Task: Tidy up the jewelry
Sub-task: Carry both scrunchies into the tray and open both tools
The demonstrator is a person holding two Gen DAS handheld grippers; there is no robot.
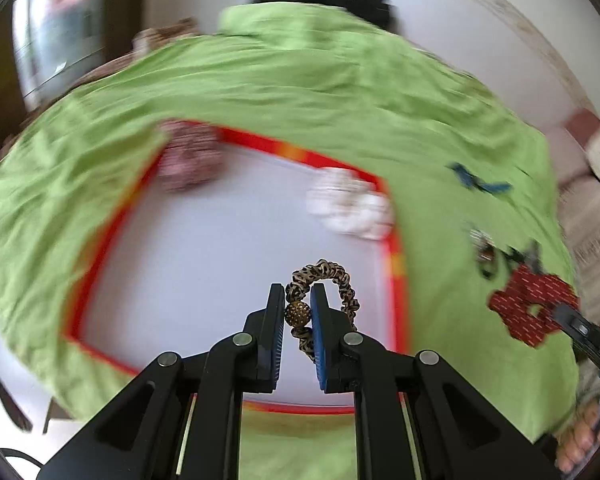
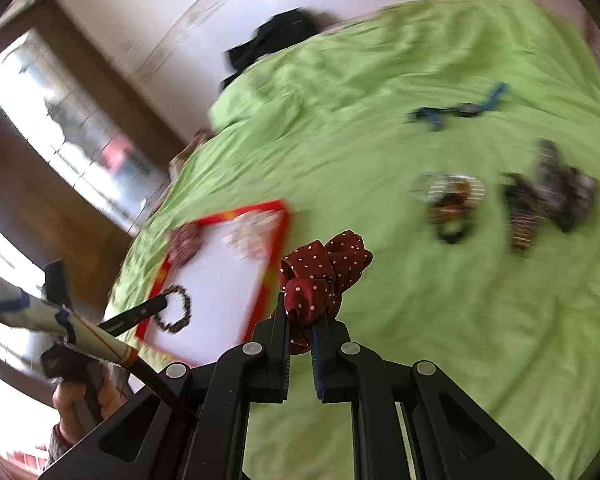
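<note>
In the left wrist view, the left claw [image 1: 297, 314] points steeply down, clamped on a leopard-print scrunchie [image 1: 332, 280] with a gold bead, over a white tray [image 1: 204, 256] with a red rim. The tray lies on a bed under a wrinkled green sheet [image 1: 300, 80]; a maroon scrunchie [image 1: 190, 156] and a white scrunchie [image 1: 352, 208] sit in its upper corners. In the right wrist view, the right claw [image 2: 300, 326] grips a dotted red scrunchie [image 2: 324, 276] at lower centre. Blurred clips [image 2: 540, 196] lie on the sheet at right.

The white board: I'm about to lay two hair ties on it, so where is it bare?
The white board is bare across its middle and near side; the far corners hold the pink scrunchie and white scrunchie.
</note>
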